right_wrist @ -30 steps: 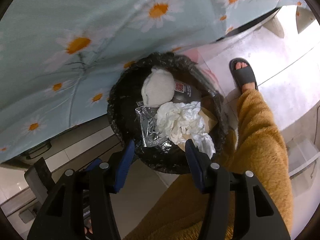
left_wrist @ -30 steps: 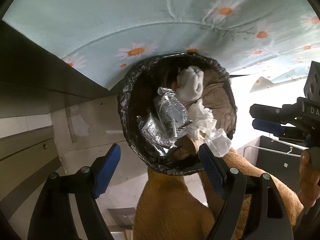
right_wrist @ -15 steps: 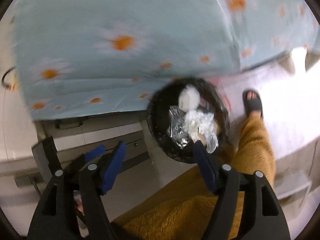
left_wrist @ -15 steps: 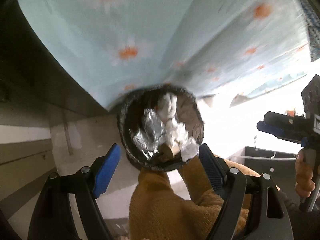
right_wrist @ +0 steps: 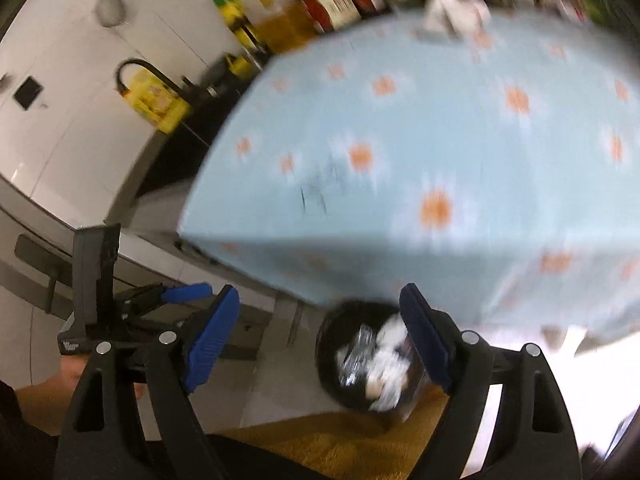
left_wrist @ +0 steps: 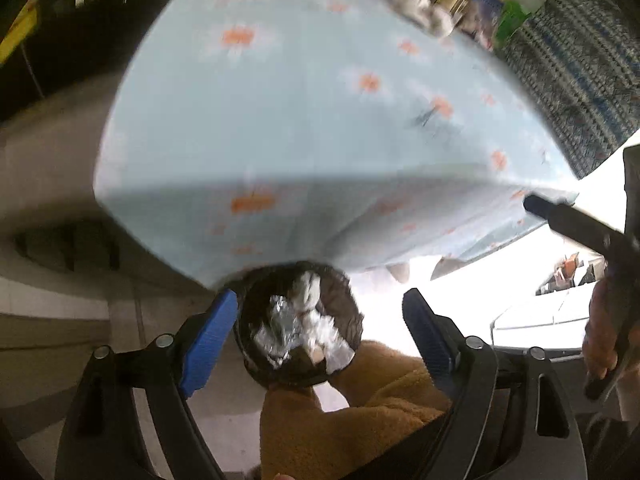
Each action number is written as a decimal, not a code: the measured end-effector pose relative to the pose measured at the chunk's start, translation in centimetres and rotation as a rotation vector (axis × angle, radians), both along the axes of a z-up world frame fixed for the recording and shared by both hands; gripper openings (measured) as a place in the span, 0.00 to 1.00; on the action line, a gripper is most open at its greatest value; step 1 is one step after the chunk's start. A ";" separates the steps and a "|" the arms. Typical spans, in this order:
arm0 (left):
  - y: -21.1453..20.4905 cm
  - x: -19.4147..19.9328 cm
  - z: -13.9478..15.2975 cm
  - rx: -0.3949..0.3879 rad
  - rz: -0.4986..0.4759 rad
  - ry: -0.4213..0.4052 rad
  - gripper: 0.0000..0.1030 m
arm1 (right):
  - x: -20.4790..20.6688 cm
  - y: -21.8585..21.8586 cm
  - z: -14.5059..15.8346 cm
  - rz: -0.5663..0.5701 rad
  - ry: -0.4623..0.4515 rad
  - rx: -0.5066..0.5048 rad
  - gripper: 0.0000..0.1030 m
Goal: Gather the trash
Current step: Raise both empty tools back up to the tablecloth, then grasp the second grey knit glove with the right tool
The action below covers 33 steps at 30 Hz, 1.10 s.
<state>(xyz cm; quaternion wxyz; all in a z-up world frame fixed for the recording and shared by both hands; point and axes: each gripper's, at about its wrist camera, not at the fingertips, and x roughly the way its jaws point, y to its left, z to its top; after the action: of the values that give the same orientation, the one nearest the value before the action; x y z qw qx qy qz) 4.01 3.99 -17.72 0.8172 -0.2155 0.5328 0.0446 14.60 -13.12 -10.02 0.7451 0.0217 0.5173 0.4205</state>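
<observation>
Hovering wide open over the black-lined round trash bin (left_wrist: pixel 298 322), both grippers hold nothing.
Left gripper (left_wrist: pixel 320 330) and right gripper (right_wrist: pixel 320 332) have blue pads spread, touching nothing. Bin sits on the floor below the edge of the light-blue daisy-print tablecloth (left_wrist: pixel 304 120); crumpled white tissue and silver foil (left_wrist: pixel 276 326) inside. More crumpled white tissue (right_wrist: pixel 456 10) lies on the tabletop's far edge.

Daisy-print tablecloth (left_wrist: pixel 312 128) covers the table, crumpled tissue (left_wrist: pixel 420 8) at its far edge.
</observation>
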 end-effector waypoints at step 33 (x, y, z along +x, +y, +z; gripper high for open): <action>-3.6 10.3 10.0 0.117 0.277 -0.150 0.94 | 34.0 1.5 -4.1 -0.145 0.021 0.019 0.81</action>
<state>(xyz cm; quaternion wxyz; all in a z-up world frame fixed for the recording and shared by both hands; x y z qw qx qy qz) 14.31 0.39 -7.77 0.8519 -0.2418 0.4318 0.1712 48.58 -11.62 -14.11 0.7680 0.0705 0.5180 0.3699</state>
